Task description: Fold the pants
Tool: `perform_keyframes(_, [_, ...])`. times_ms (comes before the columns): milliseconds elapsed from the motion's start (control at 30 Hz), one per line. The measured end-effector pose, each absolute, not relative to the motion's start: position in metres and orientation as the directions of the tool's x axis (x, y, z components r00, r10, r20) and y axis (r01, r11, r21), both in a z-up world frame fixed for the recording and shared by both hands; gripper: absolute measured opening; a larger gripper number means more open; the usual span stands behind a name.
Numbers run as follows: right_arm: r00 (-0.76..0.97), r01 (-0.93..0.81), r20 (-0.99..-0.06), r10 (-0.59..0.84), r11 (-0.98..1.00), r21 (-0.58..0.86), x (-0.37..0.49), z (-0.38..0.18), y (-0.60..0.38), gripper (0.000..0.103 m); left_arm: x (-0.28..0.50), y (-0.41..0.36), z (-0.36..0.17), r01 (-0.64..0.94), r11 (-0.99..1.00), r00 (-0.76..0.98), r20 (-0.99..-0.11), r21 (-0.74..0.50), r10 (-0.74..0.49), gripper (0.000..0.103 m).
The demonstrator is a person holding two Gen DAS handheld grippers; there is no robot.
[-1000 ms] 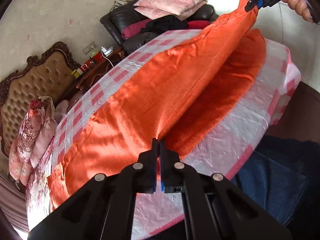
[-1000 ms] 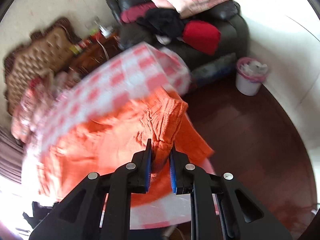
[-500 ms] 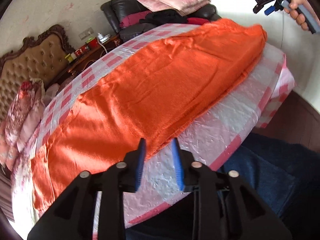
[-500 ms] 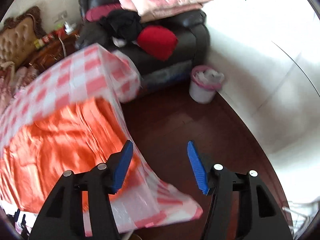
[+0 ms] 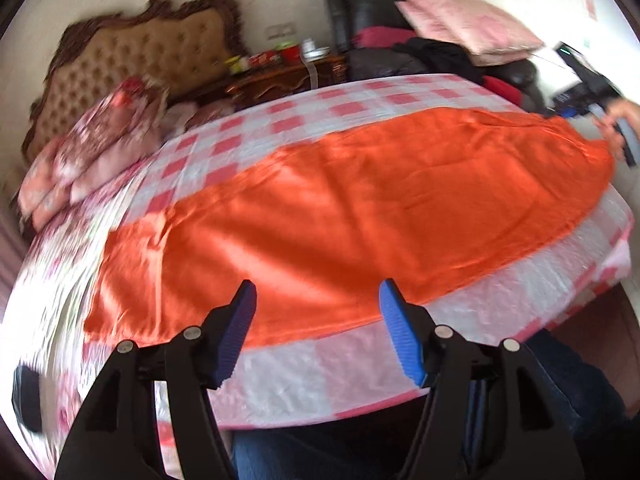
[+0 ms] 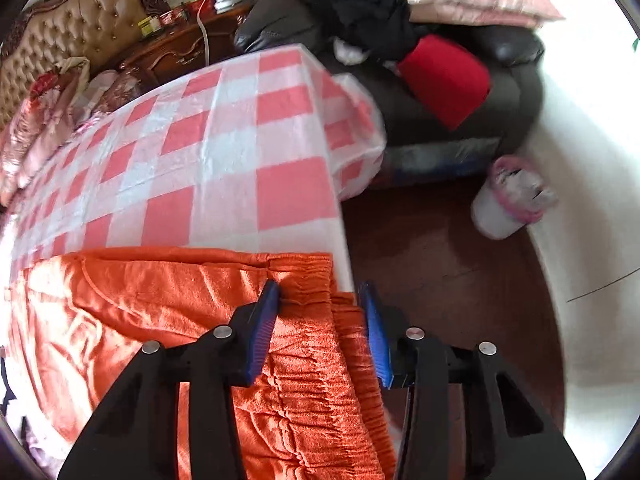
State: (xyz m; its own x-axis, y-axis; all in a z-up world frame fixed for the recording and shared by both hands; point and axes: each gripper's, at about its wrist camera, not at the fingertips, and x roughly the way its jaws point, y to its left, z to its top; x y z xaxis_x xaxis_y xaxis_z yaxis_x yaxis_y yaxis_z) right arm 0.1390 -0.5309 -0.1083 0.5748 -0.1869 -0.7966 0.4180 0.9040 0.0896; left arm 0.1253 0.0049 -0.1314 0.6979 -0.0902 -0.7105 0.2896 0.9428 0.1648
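Observation:
The orange pants (image 5: pixel 360 208) lie flat, folded lengthwise, on the table with a pink-and-white checked cloth (image 5: pixel 280 128). My left gripper (image 5: pixel 316 304) is open and empty, hovering over the near long edge of the pants. My right gripper (image 6: pixel 320 300) is open above the gathered waistband (image 6: pixel 304 276) at the table's right end, its jaws straddling it without gripping. The right gripper also shows in the left wrist view (image 5: pixel 588 88), held by a hand beside the waist end.
A black sofa (image 6: pixel 460 92) with pink pillows, dark clothes and a red cushion stands behind the table. A white bin (image 6: pixel 508 204) sits on the wooden floor to the right. A tufted headboard (image 5: pixel 152 60) and floral bedding (image 5: pixel 96 144) are at the left.
Both grippers let go of the pants and opened. The pants dropped flat onto the table. The left gripper opened wider and swung left; the right gripper came back over the waistband.

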Motion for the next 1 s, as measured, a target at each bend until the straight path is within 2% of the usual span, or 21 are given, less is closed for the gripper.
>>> perform_keyframes(100, [0.576,0.447,-0.775,-0.259,0.894,0.033,0.140,-0.108,-0.526,0.039,0.139,0.038,-0.134,0.170,0.981,0.695,-0.717,0.097,-0.050,0.051])
perform_keyframes(200, [0.572,0.478,-0.755,-0.322,0.878,-0.012,0.141,-0.109,-0.522,0.039,0.152,0.088,-0.139,0.015,0.999,0.666,-0.744,-0.045,-0.043,0.043])
perform_keyframes(333, [0.546,0.536,-0.738,-0.397,0.842,-0.057,0.142,-0.108,-0.516,0.038,0.154,0.165,-0.145,-0.180,0.965,0.661,-0.750,-0.192,-0.026,0.039])
perform_keyframes(400, [0.533,0.605,-0.691,-0.489,0.791,-0.092,0.129,-0.094,-0.505,0.040,0.151,0.192,-0.143,-0.229,0.958,0.680,-0.733,-0.173,0.030,0.038])
perform_keyframes(433, [0.533,0.629,-0.666,-0.522,0.771,-0.101,0.122,-0.088,-0.498,0.043,0.151,0.202,-0.141,-0.235,0.961,0.691,-0.721,-0.142,0.063,0.038])
perform_keyframes(467, [0.541,0.653,-0.632,-0.555,0.751,-0.099,0.111,-0.079,-0.487,0.053,0.153,0.206,-0.140,-0.230,0.965,0.695,-0.716,-0.126,0.072,0.038])
perform_keyframes(533, [0.597,0.638,-0.603,-0.529,0.769,-0.044,0.095,-0.069,-0.460,0.058,0.162,0.207,-0.140,-0.176,0.980,0.702,-0.709,-0.091,0.060,0.038])
perform_keyframes(700, [0.714,0.447,-0.615,-0.334,0.894,0.033,0.097,-0.085,-0.369,0.068,0.189,0.184,-0.155,-0.003,1.000,0.683,-0.730,-0.022,-0.014,0.040])
perform_keyframes(767, [0.710,0.400,-0.637,-0.300,0.917,0.013,0.107,-0.097,-0.340,0.071,0.194,0.187,-0.168,-0.011,1.000,0.655,-0.755,-0.007,0.002,0.042])
perform_keyframes(833, [0.695,0.351,-0.665,-0.274,0.936,-0.019,0.118,-0.109,-0.317,0.071,0.189,0.200,-0.170,-0.024,1.000,0.668,-0.744,-0.009,0.010,0.042])
perform_keyframes(933, [0.677,0.342,-0.665,-0.317,0.935,-0.097,0.125,-0.118,-0.297,0.076,0.186,0.225,-0.172,-0.089,0.996,0.657,-0.750,0.020,0.074,0.042])
perform_keyframes(1000, [0.658,0.335,-0.686,-0.310,0.937,-0.102,0.130,-0.124,-0.293,0.080,0.187,0.238,-0.168,-0.110,0.994,0.655,-0.751,0.014,0.083,0.036])
